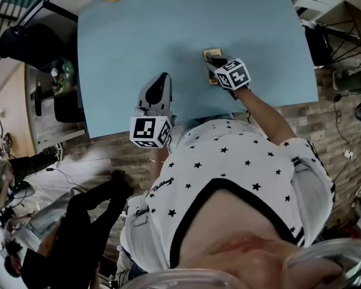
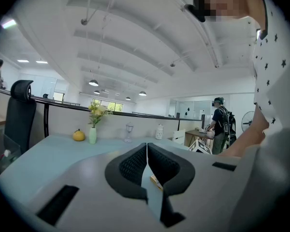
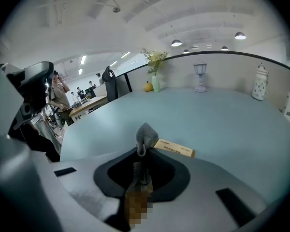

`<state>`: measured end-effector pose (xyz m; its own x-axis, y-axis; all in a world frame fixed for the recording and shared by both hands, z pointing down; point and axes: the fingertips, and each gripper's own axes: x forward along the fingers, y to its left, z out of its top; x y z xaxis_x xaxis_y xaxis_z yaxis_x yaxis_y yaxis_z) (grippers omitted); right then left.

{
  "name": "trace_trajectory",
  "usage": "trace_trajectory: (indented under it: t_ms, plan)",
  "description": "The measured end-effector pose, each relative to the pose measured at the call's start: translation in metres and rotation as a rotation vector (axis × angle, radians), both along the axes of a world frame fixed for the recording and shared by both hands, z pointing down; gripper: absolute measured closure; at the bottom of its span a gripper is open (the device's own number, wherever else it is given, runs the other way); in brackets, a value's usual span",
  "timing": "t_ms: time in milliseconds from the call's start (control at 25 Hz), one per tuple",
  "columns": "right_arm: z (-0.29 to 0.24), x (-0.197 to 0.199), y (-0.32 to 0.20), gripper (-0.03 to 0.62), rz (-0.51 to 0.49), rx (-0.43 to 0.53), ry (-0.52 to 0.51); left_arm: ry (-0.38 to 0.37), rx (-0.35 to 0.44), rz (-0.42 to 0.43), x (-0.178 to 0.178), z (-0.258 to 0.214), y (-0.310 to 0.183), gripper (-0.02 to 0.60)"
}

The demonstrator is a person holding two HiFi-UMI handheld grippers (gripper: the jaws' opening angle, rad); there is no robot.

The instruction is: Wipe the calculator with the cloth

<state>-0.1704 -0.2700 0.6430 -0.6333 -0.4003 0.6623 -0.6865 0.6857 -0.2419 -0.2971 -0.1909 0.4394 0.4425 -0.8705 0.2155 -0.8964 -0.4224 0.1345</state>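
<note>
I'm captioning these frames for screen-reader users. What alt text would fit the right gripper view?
The right gripper is shut on a bunched grey cloth, which pokes up past its tips in front of a flat tan calculator lying on a pale blue table. A vase of flowers, a small lamp and a white jar stand along the far edge.

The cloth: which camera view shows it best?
The right gripper view: the grey cloth sticks up from the shut jaws of the right gripper, in front of the calculator. In the head view it cannot be made out beside that gripper. The left gripper view does not show it.
</note>
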Motion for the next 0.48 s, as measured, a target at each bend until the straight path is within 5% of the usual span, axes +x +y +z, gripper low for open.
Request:
trace_trajectory:
  t_ms: [480]
  plan:
    - [0.0055,0.0062,-0.0013,0.542,0.024,-0.017,0.003,0.000,-0.001,0.004,-0.0027,0.0005,0.0005,0.551]
